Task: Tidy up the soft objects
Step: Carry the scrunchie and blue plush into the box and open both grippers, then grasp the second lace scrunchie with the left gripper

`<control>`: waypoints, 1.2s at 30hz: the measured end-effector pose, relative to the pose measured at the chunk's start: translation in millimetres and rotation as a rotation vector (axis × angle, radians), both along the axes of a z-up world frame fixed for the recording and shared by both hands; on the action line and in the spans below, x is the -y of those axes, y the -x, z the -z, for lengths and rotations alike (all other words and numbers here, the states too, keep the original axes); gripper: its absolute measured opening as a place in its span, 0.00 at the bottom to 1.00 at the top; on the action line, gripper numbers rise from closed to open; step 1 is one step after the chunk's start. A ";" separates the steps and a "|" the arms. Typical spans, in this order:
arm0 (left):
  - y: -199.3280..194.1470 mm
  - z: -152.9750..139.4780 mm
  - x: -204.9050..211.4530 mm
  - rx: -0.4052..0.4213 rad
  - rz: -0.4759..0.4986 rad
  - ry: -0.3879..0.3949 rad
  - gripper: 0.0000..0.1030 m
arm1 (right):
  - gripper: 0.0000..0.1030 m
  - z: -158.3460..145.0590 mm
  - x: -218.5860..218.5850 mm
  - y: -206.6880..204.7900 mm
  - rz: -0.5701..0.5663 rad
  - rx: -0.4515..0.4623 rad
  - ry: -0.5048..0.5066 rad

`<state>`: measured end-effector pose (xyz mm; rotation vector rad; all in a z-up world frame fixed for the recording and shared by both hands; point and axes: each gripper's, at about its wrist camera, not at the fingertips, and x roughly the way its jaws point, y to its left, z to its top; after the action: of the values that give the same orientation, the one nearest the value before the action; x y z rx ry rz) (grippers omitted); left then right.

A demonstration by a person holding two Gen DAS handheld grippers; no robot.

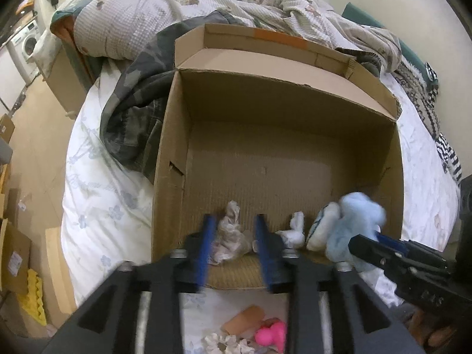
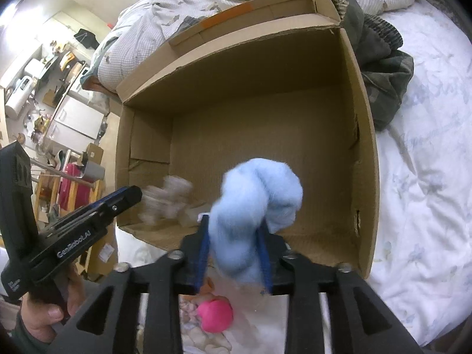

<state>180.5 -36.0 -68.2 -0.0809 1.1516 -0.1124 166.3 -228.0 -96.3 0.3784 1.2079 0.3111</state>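
Note:
An open cardboard box [image 1: 295, 94] [image 2: 362, 153] stands on the bed. My left gripper [image 1: 234, 221] is open over its near edge, with a pale crumpled cloth [image 1: 230, 236] [image 2: 165, 194] between and below the fingers inside the box. A white soft piece [image 1: 296, 227] and a white-and-blue item [image 1: 320, 227] lie beside it. My right gripper [image 2: 234, 224] [image 1: 368, 242] is shut on a fluffy light-blue soft toy [image 2: 256, 206] [image 1: 354, 224], held at the box's near rim. A pink soft toy [image 1: 271, 334] [image 2: 215, 315] lies on the bed in front of the box.
A camouflage garment [image 1: 132, 112] [image 2: 380, 67] and a rumpled quilt [image 1: 177, 8] lie beside and behind the box. A white scrunchie [image 1: 224, 343] and a tan item [image 1: 244, 318] lie near the pink toy. Boxes stand on the floor [image 1: 17, 250] to the left.

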 end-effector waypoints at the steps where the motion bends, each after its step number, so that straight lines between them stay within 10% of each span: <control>1: 0.7 -1.0 -0.2 0.007 -0.005 -0.004 0.61 | 0.61 -0.9 0.3 0.1 0.003 0.005 0.003; 2: 1.3 -2.7 -0.9 0.018 -0.015 -0.011 0.66 | 0.74 -2.3 1.0 0.4 0.010 0.012 0.001; 27: 49.3 -26.3 -34.7 0.087 -0.045 -0.068 0.69 | 0.74 -27.4 10.3 34.2 0.036 0.110 0.048; 36: 80.5 4.8 -42.8 -0.081 -0.014 -0.050 0.69 | 0.74 -14.6 14.7 62.1 0.030 0.056 0.050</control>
<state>100.0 6.8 -73.0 -0.0499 1.2336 -0.0685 104.2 -242.7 -81.7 0.3418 1.1515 0.2634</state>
